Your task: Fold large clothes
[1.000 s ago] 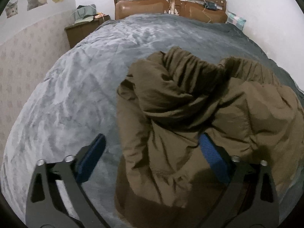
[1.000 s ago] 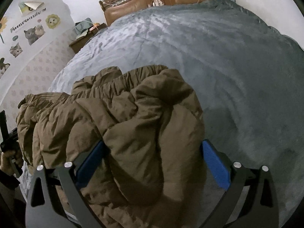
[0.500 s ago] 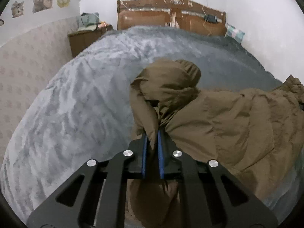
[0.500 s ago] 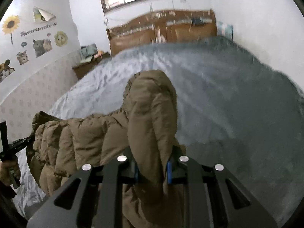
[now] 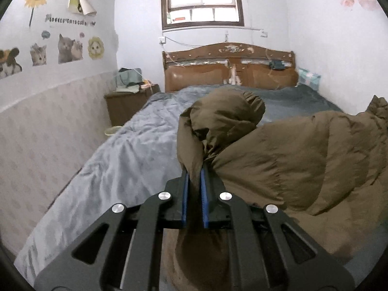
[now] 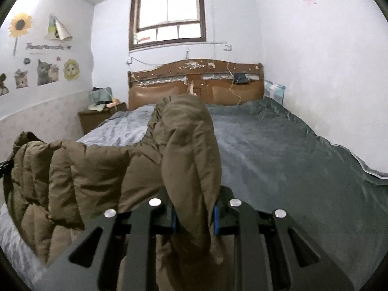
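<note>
A brown padded jacket (image 5: 291, 160) hangs between my two grippers above the grey-blue bed cover (image 5: 126, 155). My left gripper (image 5: 194, 177) is shut on a bunched part of the jacket, which bulges up past the blue pads. My right gripper (image 6: 194, 206) is shut on another thick fold of the jacket (image 6: 189, 150); the rest sags to the left in the right wrist view (image 6: 60, 169). The jacket's lower part is hidden under the grippers.
The bed cover (image 6: 278, 160) stretches to a wooden headboard (image 5: 230, 70) at the far wall. A brown nightstand (image 5: 126, 101) with clutter stands at the far left. Walls run close along the left side (image 5: 48, 126) and the right side (image 6: 327, 72).
Both grippers went from open around the jacket to shut on it, then lifted it off the bed. The views tilted up from the cover to the headboard and window.
</note>
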The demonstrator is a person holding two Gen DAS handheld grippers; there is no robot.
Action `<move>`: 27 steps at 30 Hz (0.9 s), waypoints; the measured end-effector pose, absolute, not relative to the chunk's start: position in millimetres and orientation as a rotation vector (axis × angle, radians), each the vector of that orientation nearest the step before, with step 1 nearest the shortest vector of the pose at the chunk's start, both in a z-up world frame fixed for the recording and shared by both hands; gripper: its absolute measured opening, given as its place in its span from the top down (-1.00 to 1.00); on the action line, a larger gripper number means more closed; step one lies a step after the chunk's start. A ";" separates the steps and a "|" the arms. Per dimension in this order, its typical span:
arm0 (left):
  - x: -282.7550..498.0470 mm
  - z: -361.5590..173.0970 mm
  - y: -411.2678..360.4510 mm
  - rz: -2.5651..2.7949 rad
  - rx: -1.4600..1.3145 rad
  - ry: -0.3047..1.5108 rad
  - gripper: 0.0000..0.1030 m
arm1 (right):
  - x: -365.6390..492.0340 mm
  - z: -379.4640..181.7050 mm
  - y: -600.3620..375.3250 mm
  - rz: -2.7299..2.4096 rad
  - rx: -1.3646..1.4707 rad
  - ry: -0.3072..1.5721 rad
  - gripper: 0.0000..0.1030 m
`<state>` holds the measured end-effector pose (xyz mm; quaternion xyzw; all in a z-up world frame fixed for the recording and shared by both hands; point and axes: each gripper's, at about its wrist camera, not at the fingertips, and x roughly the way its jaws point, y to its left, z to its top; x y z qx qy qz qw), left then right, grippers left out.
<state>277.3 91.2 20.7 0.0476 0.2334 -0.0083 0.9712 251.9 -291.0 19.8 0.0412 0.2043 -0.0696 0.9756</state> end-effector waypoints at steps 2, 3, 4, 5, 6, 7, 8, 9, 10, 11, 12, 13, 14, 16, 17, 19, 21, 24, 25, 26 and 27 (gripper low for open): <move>307.5 -0.4 82.7 0.017 0.129 0.534 0.85 | 285.8 1.1 -292.8 -0.166 0.095 0.473 0.47; 321.2 -16.8 79.4 0.035 0.143 0.569 0.83 | 298.2 -10.2 -292.9 -0.180 0.099 0.502 0.44; 333.1 -33.9 75.2 0.051 0.160 0.604 0.82 | 312.9 -27.7 -293.2 -0.200 0.105 0.544 0.40; 345.3 -57.2 71.2 0.071 0.191 0.657 0.77 | 330.6 -56.8 -295.3 -0.220 0.106 0.625 0.35; 354.8 -82.8 68.8 0.102 0.219 0.712 0.69 | 340.8 -77.3 -296.4 -0.233 0.104 0.686 0.28; 360.6 -99.3 66.3 0.124 0.239 0.750 0.69 | 352.3 -110.3 -299.0 -0.253 0.111 0.800 0.07; 366.9 -118.1 63.9 0.144 0.275 0.806 0.69 | 358.3 -141.0 -300.0 -0.256 0.116 0.912 -0.19; 370.6 -139.3 62.6 0.142 0.304 0.877 0.65 | 358.1 -160.1 -298.2 -0.249 0.101 0.974 -0.26; 370.3 -143.8 61.6 0.139 0.311 0.888 0.65 | 352.2 -164.2 -294.5 -0.248 0.072 0.962 -0.35; 368.2 -143.1 60.4 0.149 0.330 0.880 0.58 | 343.7 -159.2 -291.2 -0.261 0.029 0.924 -0.48; 363.9 -136.5 61.2 0.163 0.340 0.865 0.39 | 336.8 -150.3 -290.7 -0.278 0.006 0.898 -0.54; 359.5 -126.2 64.6 0.174 0.322 0.847 0.26 | 332.3 -141.2 -292.9 -0.288 -0.003 0.874 -0.66; 358.2 -110.7 64.5 0.193 0.295 0.817 0.00 | 322.1 -120.4 -292.1 -0.307 -0.021 0.815 -0.78; 344.6 -76.2 68.4 0.235 0.213 0.746 -0.23 | 308.8 -85.3 -286.1 -0.334 -0.064 0.712 -0.85; 334.5 -55.0 67.8 0.227 0.165 0.701 -0.26 | 299.5 -67.4 -277.6 -0.333 -0.082 0.654 -0.95; 313.5 -30.0 54.7 0.193 0.129 0.620 -0.51 | 282.4 -35.1 -252.8 -0.238 -0.065 0.547 -0.97; 302.1 -21.5 25.8 0.114 0.129 0.588 -0.86 | 281.2 -24.8 -230.9 -0.131 -0.003 0.542 -0.97; 295.0 -42.4 -29.0 0.052 0.223 0.620 -0.87 | 294.1 -43.2 -198.0 -0.064 0.031 0.598 -0.97; 295.4 -50.1 -39.8 0.045 0.243 0.624 -0.88 | 300.6 -55.6 -187.3 -0.066 0.006 0.618 -0.97; 299.1 -62.2 -52.9 0.040 0.274 0.634 -0.89 | 306.6 -66.1 -180.2 -0.070 -0.014 0.636 -0.97; 305.7 -76.4 -63.5 0.057 0.319 0.643 -0.89 | 315.9 -82.7 -172.4 -0.067 -0.036 0.666 -0.97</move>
